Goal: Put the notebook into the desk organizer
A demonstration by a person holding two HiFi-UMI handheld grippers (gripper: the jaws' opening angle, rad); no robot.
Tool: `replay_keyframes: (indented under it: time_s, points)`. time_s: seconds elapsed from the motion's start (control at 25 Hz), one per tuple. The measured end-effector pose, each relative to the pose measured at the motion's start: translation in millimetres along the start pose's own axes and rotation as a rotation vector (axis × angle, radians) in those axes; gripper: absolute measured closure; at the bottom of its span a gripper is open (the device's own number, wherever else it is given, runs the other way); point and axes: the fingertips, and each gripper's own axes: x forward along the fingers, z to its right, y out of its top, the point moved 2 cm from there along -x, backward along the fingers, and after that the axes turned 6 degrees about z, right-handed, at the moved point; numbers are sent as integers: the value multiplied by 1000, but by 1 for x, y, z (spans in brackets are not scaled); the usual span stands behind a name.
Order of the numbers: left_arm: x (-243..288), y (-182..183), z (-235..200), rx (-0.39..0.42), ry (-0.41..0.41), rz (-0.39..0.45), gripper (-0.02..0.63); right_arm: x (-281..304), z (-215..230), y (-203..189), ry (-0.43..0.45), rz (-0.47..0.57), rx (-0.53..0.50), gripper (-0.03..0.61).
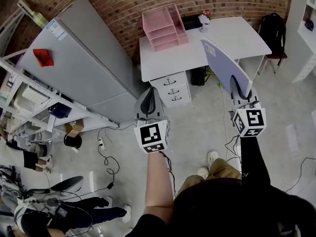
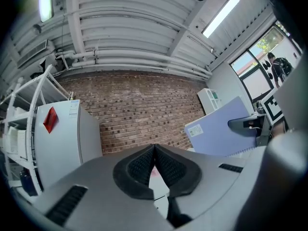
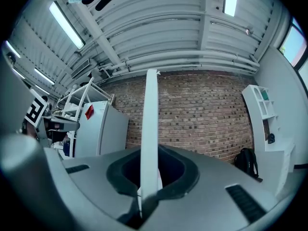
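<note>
— Where's the notebook?

— My right tool (image 1: 240,93) is clamped on its lower edge. The notebook (image 1: 223,63) stands up from the jaws, right of centre in the head view, held in the air over the floor and partly over the white worktop (image 1: 237,36). In the right gripper view I see it edge-on, a pale strip between the pads.

— And the organizer?

— The pink organizer (image 1: 165,26) sits on the worktop's left end, top centre of the frame, well apart from the notebook.

— Left tool?

— My left tool (image 1: 149,102) is clenched on nothing, pads together, at mid-frame.
</note>
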Motion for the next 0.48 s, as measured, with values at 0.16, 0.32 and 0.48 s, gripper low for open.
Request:
replay_keyframes:
  time_s: [0.16,0.32,0.48]
  points:
    - [7,-3,-1,-19,-14,5,598,6,-2,-3,4,2,-6,532]
    - [22,-7,-4,-24,-18,15,598,22,-1,-8,13,8,-6,532]
    - [45,-16,-10,-28,-13,10,598,46,5,-18,18,9,0,532]
